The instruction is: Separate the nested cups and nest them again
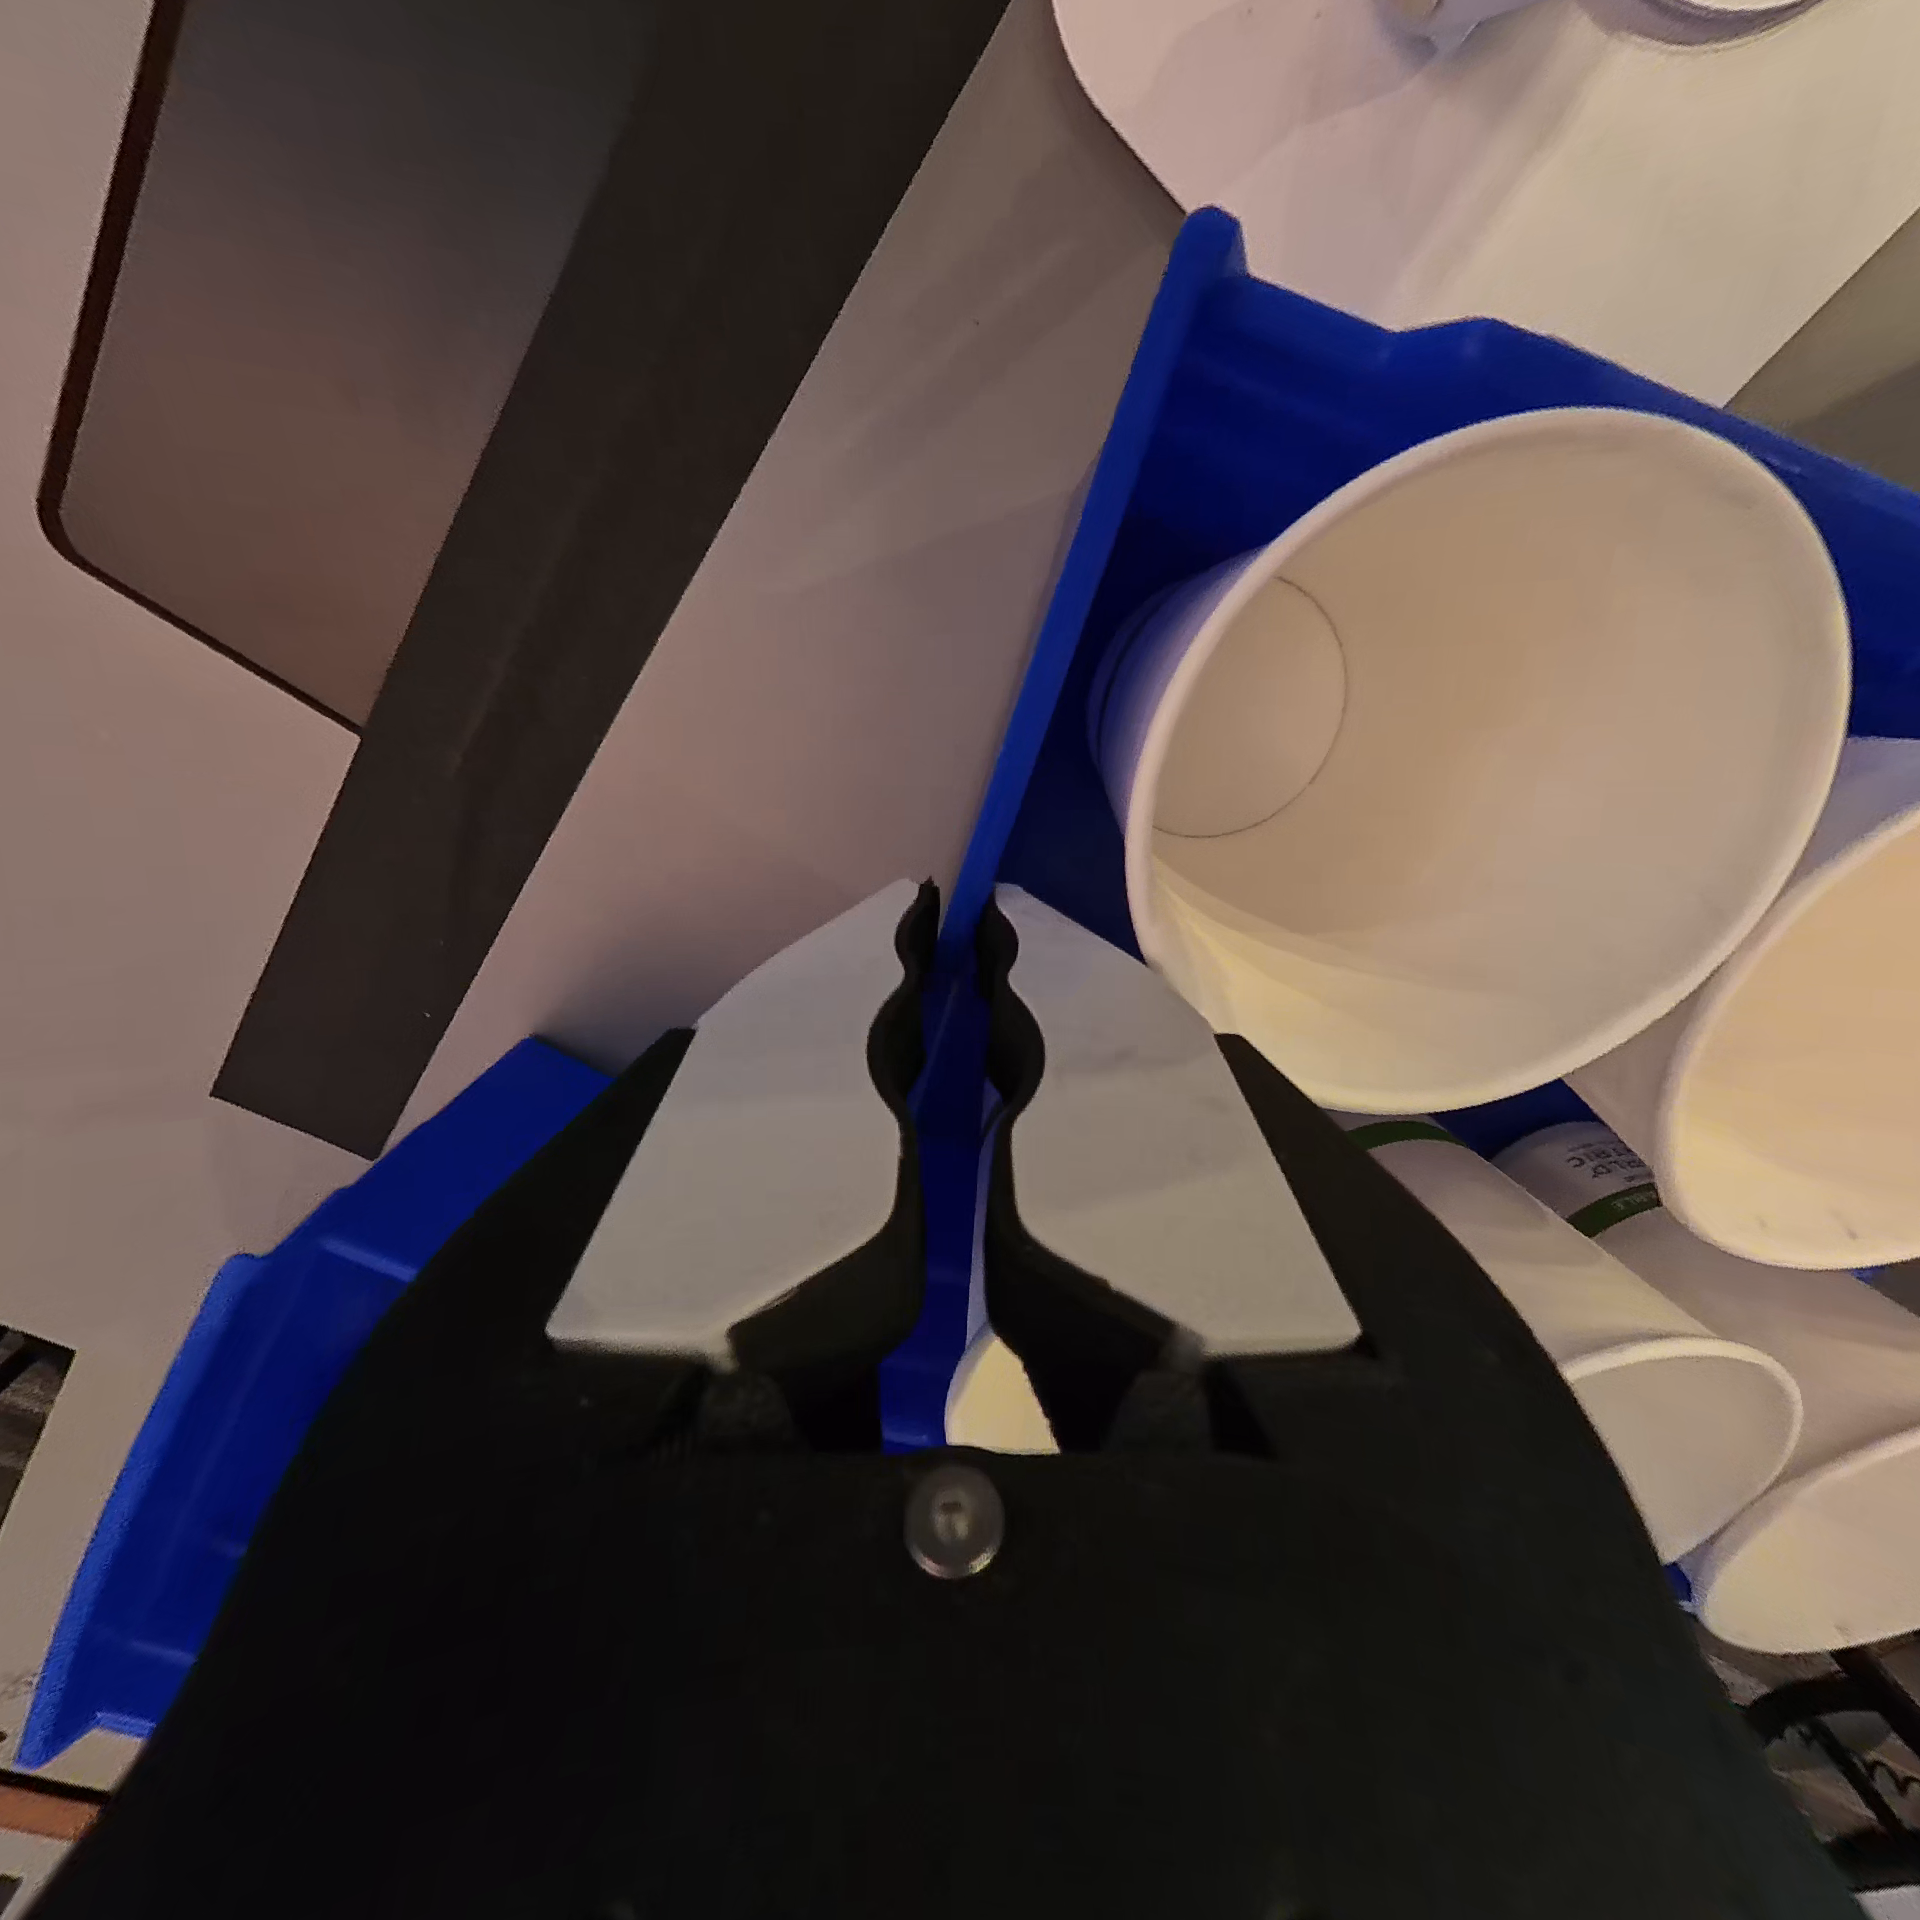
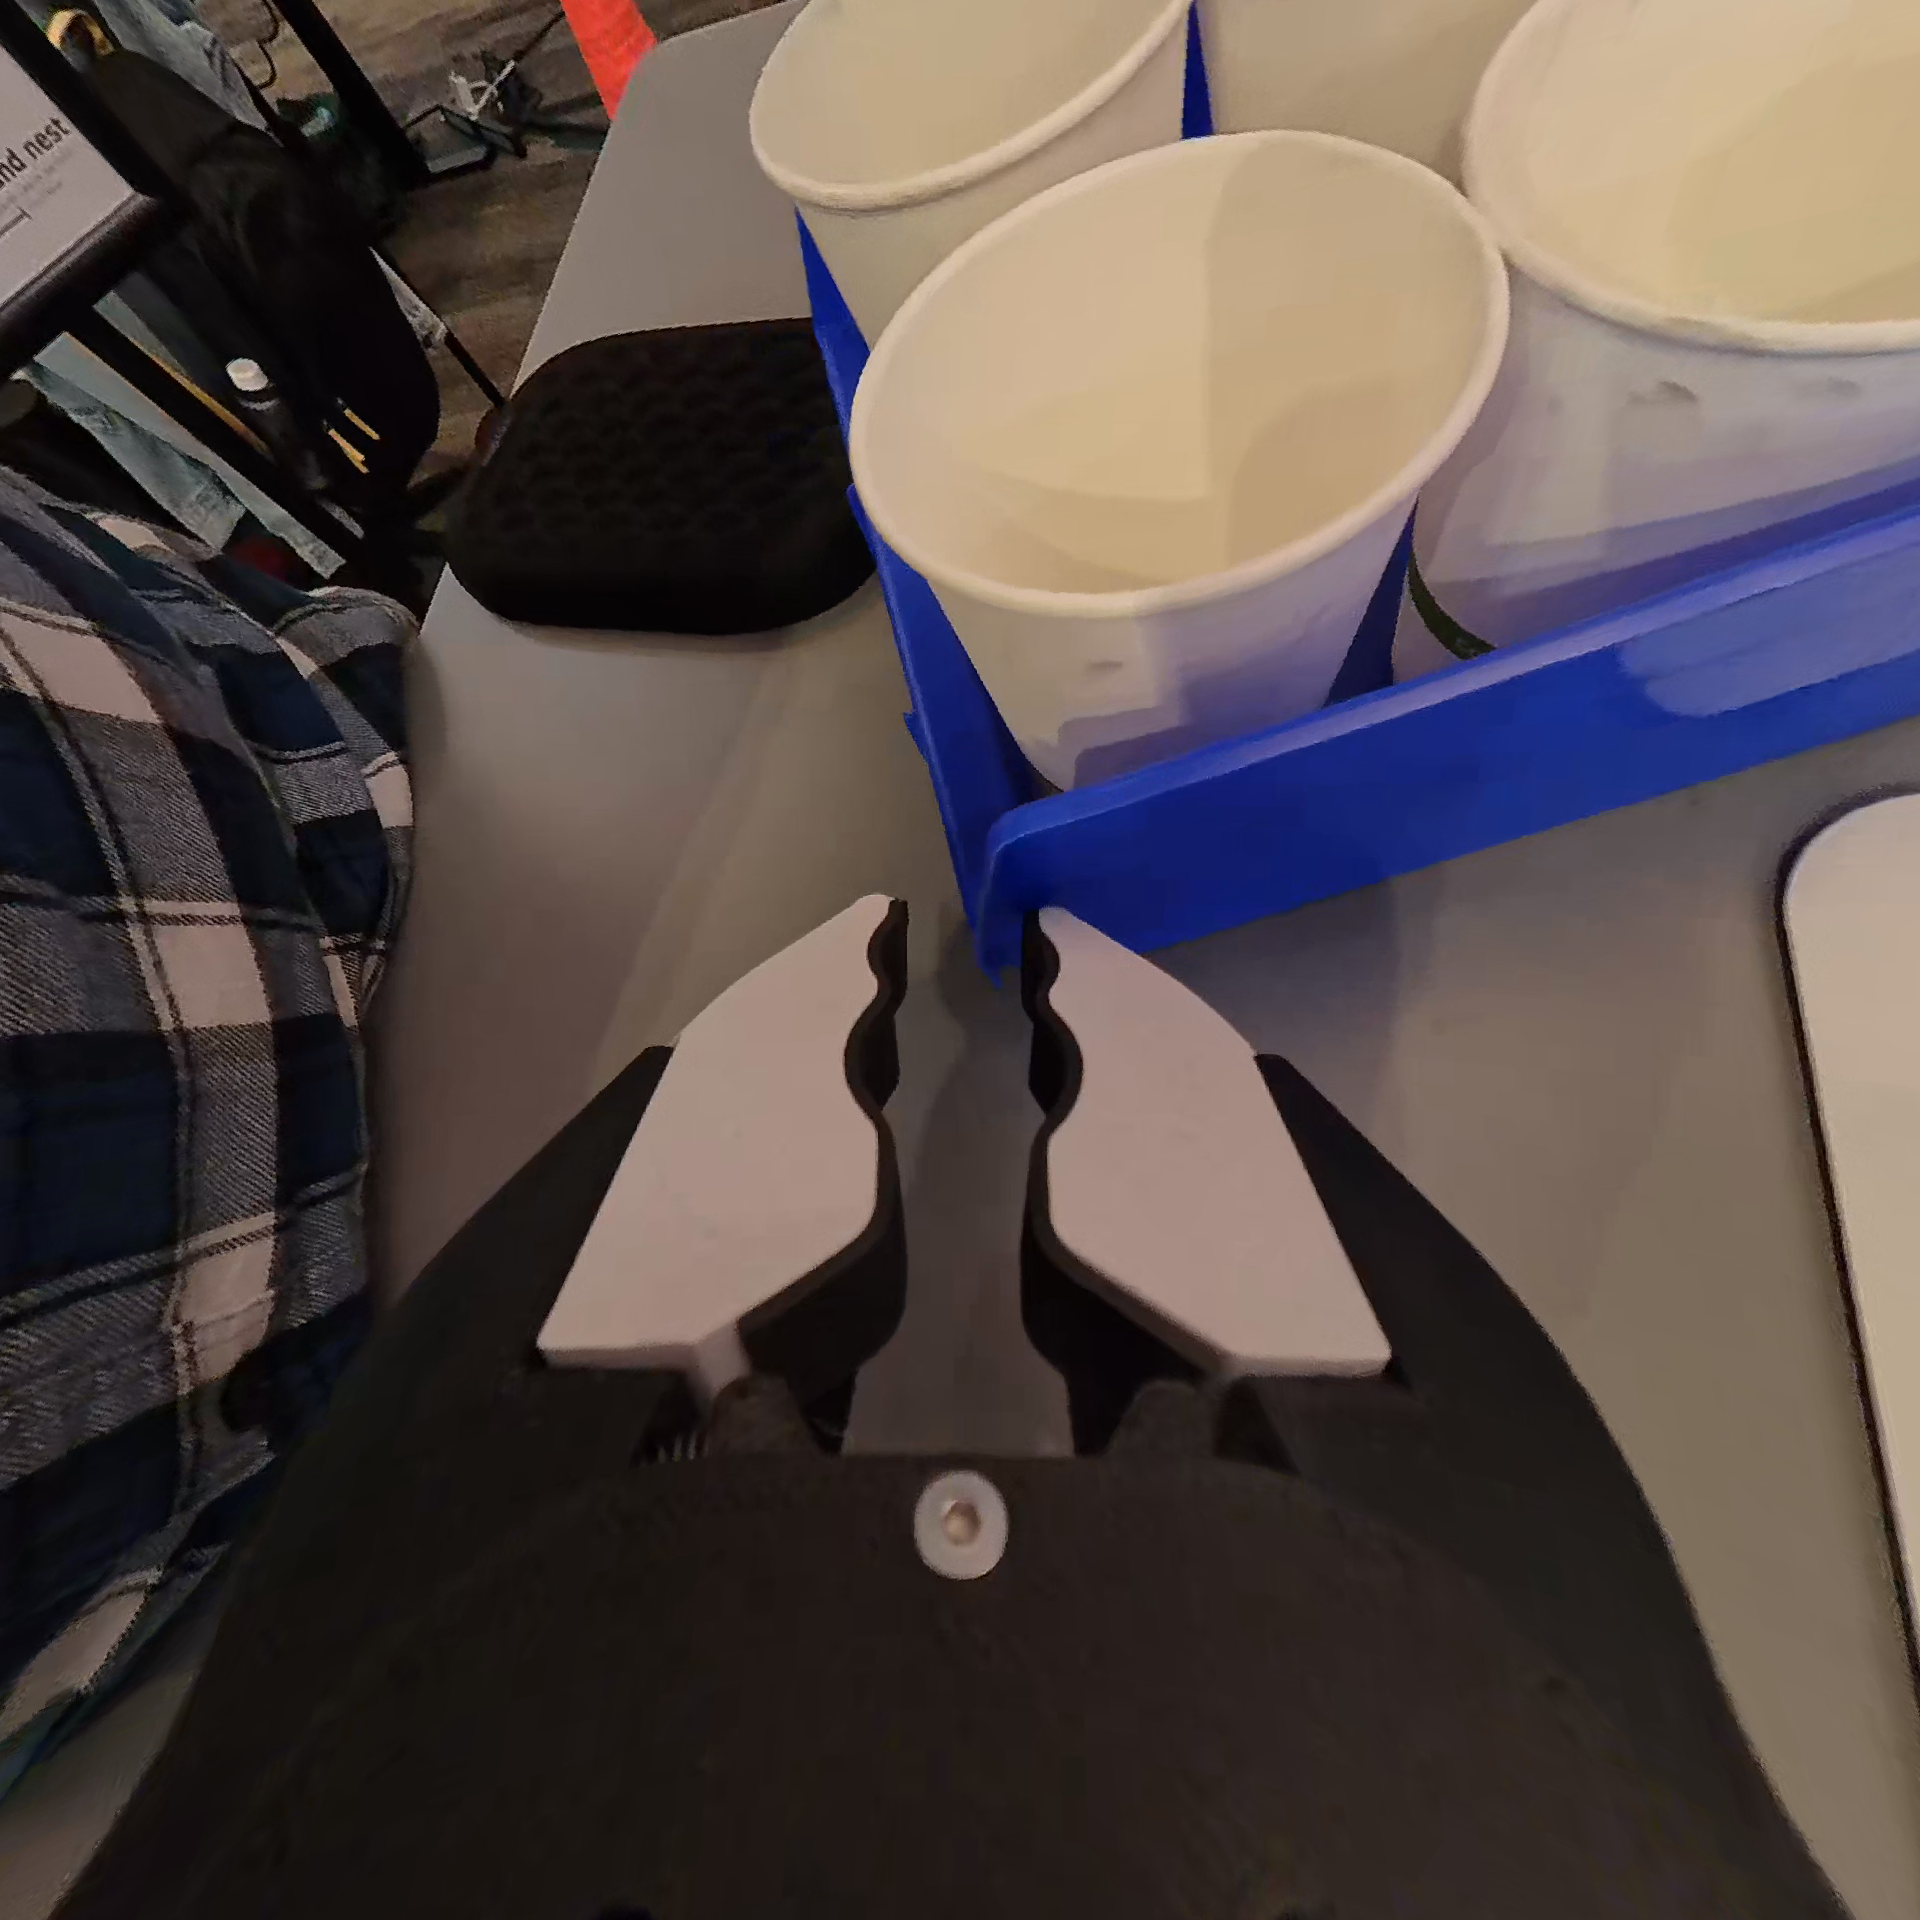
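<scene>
My left gripper (image 1: pixel 954 914) is shut on the thin side wall of a blue bin (image 1: pixel 1049 727); the wall runs straight between both pads. Several white paper cups lie inside the bin in this tilted view, the nearest with its mouth towards me (image 1: pixel 1486 748). In the right wrist view the same blue bin (image 2: pixel 1455 748) stands on the grey table with white cups upright in it, one at the near corner (image 2: pixel 1174 436). My right gripper (image 2: pixel 966 935) is open and empty just in front of that bin corner, with its right fingertip (image 2: pixel 1039 945) right beside the corner.
A black honeycomb pad (image 2: pixel 665 478) lies on the table left of the bin. A person's plaid sleeve (image 2: pixel 156 935) is at the far left. A white mat with a dark edge (image 2: pixel 1860 1039) lies on the right. A dark strip (image 1: pixel 520 520) crosses the left wrist view. The tips of one gripper are about 30 cm away from the tips of the other.
</scene>
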`<state>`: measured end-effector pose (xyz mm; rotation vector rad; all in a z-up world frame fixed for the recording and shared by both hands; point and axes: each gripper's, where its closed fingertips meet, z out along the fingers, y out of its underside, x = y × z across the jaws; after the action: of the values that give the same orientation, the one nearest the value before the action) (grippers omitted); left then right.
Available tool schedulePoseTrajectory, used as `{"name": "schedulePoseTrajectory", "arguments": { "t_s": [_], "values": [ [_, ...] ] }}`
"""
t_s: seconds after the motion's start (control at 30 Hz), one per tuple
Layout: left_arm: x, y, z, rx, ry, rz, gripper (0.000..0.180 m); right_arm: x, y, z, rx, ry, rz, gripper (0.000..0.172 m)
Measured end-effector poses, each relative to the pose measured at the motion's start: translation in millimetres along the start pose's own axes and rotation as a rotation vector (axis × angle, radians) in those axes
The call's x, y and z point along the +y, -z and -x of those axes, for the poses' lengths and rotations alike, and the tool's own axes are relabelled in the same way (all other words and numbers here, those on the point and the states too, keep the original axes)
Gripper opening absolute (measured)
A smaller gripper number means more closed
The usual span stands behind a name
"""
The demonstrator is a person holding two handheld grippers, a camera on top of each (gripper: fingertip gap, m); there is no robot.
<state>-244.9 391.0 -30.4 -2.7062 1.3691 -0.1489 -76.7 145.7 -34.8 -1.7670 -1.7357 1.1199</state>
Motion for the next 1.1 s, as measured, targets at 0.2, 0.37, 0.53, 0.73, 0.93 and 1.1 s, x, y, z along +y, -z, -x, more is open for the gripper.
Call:
{"name": "schedulePoseTrajectory", "arguments": {
  "t_s": [0.2,0.37,0.53,0.73,0.93,1.1],
  "values": [
    [-6,-1,6,-0.016,-0.038,0.015,0.008,-7,-11,3,-0.004,0.01,-0.004,0.02],
    [-10,-2,11,-0.027,-0.072,0.022,0.008,-14,-20,-1,0.009,0.004,-0.022,0.018],
    [-16,-2,15,-0.038,-0.099,0.032,0.009,-21,-28,-6,0.033,0.014,-0.035,0.018],
    [-20,-2,24,-0.078,-0.154,0.057,0.009,-30,-41,-12,0.041,0.029,-0.044,0.019],
    [-21,-2,35,-0.102,-0.197,0.084,0.009,-28,-49,-8,0.018,0.02,-0.043,0.021],
    [-21,-1,47,-0.131,-0.237,0.105,0.009,-14,-45,-4,0.009,-0.004,-0.037,0.021]
  ]
}}
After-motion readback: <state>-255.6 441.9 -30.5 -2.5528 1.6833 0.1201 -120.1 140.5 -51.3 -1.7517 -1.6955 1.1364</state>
